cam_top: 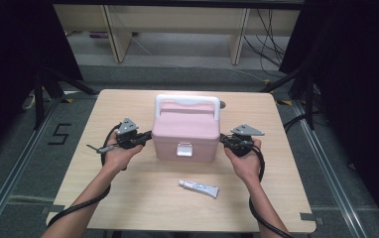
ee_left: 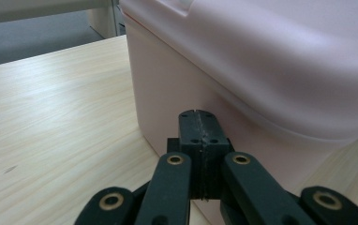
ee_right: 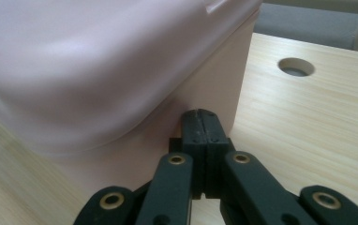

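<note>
Both my grippers, left (cam_top: 148, 135) and right (cam_top: 223, 141), were clenched empty against the pink box's (cam_top: 185, 130) ends, its latch facing me, table (cam_top: 128, 198) free around.

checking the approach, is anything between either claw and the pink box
Nothing visible. The left claw and the right claw, both shut, point at opposite side walls of the pink plastic box with the white handle. The small white tube lies nearer the person, out of both paths.
</note>
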The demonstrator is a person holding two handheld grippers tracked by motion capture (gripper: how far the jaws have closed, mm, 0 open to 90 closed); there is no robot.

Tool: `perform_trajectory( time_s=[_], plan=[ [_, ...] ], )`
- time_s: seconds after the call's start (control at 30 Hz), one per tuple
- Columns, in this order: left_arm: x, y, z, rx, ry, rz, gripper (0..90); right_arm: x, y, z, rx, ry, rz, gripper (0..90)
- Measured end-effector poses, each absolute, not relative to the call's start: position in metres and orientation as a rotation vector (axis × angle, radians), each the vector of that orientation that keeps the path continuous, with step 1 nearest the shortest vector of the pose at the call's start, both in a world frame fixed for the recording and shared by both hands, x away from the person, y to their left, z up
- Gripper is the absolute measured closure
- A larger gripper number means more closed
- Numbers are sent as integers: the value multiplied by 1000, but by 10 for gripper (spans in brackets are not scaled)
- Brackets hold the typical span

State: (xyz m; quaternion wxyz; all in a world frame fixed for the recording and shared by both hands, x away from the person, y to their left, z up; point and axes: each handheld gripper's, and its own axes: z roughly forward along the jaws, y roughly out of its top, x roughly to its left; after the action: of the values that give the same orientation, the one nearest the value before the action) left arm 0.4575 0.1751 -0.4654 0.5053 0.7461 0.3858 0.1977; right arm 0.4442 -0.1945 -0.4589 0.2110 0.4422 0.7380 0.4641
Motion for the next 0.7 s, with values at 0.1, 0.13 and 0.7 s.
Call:
perform_trajectory(
  time_s=[0.1, 0.13, 0.7],
  plan=[
    [455, 186, -466, 1791, 943, 489, 900, 447, -190, -459, 1174, 2076, 1283, 900],
    [453, 190, -466, 1788, 950, 492, 900, 447, -186, -458, 1183, 2073, 1278, 900],
    [443, 223, -468, 1764, 994, 525, 900, 451, -149, -459, 1112, 2120, 1290, 900]
  ],
)
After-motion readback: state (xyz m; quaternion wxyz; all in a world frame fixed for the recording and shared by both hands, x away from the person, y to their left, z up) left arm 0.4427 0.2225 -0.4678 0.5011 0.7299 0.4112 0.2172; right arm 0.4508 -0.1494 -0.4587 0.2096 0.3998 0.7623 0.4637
